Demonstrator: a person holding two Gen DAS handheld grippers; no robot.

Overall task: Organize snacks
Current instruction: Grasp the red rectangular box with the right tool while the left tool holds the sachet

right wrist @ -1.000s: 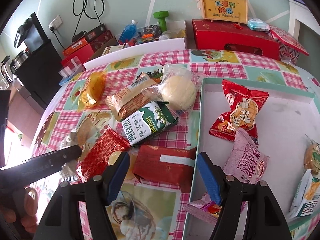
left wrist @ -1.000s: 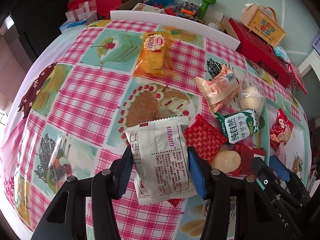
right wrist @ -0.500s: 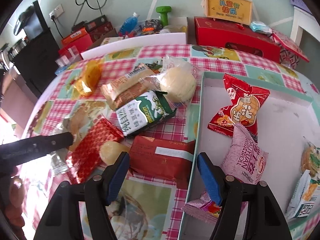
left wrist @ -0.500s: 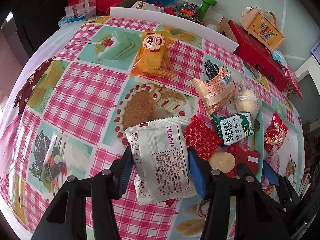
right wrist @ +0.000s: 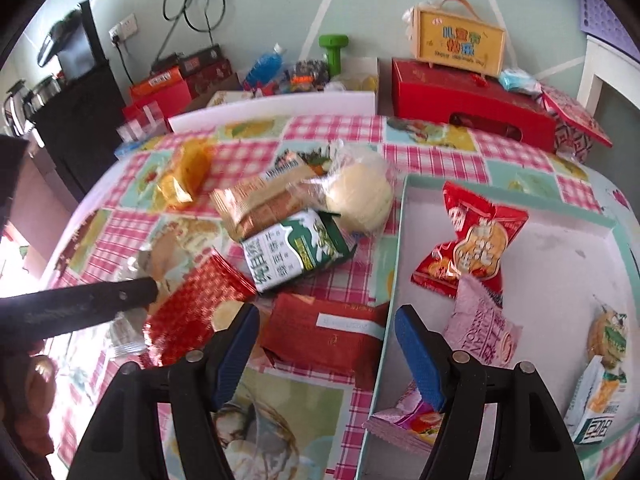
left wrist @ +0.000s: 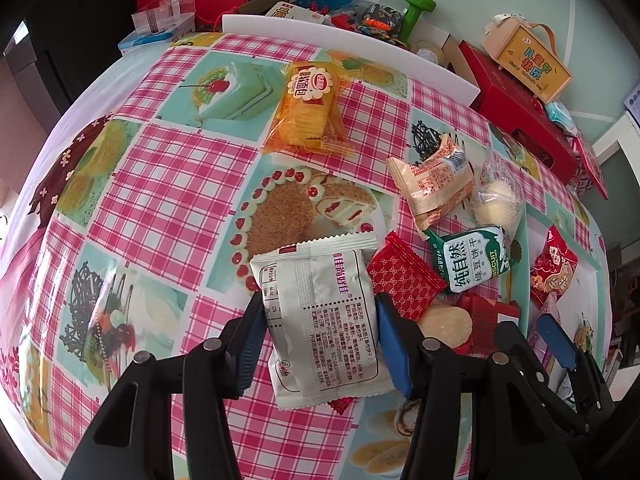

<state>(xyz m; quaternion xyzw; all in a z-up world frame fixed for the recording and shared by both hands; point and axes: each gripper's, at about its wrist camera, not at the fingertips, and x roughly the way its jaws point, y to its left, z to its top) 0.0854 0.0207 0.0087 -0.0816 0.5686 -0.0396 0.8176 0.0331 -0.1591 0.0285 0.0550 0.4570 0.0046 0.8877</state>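
Now left hand-held gripper point(left wrist: 320, 336) clamping white packet point(left wrist: 320, 320), right hand-held gripper point(right wrist: 326, 350) spread above red packet point(right wrist: 320, 336)

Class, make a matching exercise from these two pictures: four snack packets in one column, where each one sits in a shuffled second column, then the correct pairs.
Things
1. silver-white foil packet with red print
2. green and white biscuit packet
3. red peanut-candy packet with twisted ends
4. orange cracker packet

Places
A. inside the pale green tray
B. alone on the tablecloth, far side
C. between the left tongs
D. in the pile beside the tray

Pairs: 1-C, 2-D, 3-A, 4-B
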